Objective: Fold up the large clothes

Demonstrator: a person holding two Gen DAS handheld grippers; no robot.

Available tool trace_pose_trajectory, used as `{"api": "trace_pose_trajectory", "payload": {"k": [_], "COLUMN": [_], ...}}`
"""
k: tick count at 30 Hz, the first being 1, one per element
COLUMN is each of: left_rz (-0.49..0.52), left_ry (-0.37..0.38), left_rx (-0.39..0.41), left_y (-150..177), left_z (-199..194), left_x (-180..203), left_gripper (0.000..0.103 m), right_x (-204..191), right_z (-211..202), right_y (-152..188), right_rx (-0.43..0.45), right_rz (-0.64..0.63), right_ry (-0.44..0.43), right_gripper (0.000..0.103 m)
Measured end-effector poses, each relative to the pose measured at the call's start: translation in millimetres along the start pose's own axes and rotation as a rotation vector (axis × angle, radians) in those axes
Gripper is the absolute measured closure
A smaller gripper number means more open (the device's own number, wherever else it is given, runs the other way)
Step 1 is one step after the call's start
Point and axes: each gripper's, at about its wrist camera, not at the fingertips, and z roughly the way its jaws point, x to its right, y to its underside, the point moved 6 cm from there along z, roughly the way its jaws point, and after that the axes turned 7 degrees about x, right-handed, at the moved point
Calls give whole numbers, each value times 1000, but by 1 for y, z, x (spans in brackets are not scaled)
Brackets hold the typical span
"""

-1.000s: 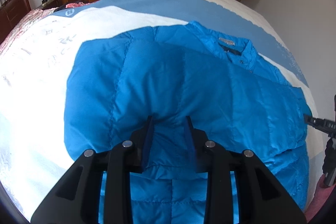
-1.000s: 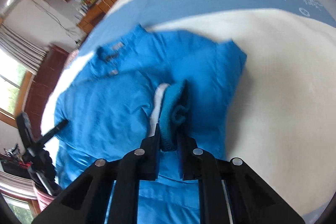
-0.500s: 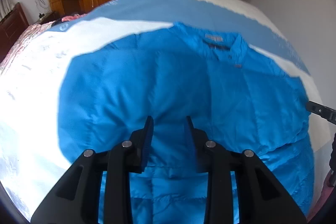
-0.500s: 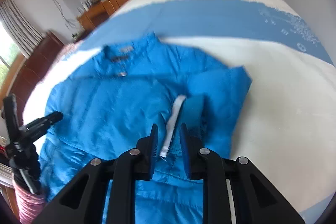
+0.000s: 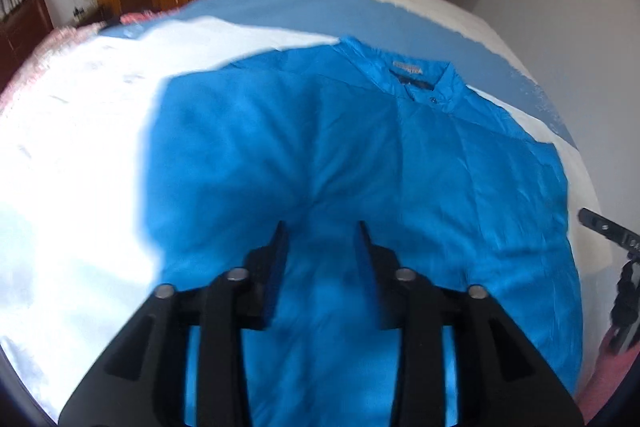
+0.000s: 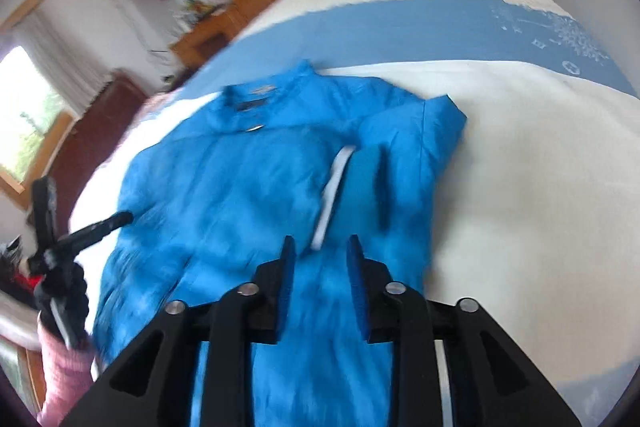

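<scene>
Both claws, left claw (image 5: 322,227) and right claw (image 6: 320,241), gape empty over the blurred blue jacket (image 5: 360,167).

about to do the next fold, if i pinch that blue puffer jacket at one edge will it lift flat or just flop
Probably flop: the jacket lies soft and creased on the bed, so only the pinched part should rise. Its shell looks smooth, perhaps slippery in the open left gripper. The folded sleeve with its cuff may slide off when lifted.
</scene>
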Motion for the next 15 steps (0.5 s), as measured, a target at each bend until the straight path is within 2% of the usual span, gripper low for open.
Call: {"api": "trace_pose_trajectory", "payload": {"k": [3, 4, 8, 9, 14, 15], "left_rz": [16, 13, -55, -83, -218, -223], "left_ry": [-55, -71, -108, -100, 24, 29], "left_rx": [29, 24, -32, -46, -62, -67], "left_y": [33, 44, 112, 128, 184, 193], "left_z": [-46, -56, -97, -104, -130, -131], "left_x": [-26, -34, -74, -80, -82, -80], "left_gripper": [50, 46, 44, 43, 38, 37], "right_x": [-3, -3, -6, -8, -19, -23], "right_z": [-35, -43, -80, -88, -108, -110], "right_y": [39, 49, 106, 122, 166, 175], "right_rx": [-25, -30, -53, -66, -105, -116], "right_rz": [-15, -20, -24, -15, 15, 22], "right_ry": [-41, -43, -83, -105, -176, -193], "right_gripper": [68, 64, 56, 51, 47, 42]}}
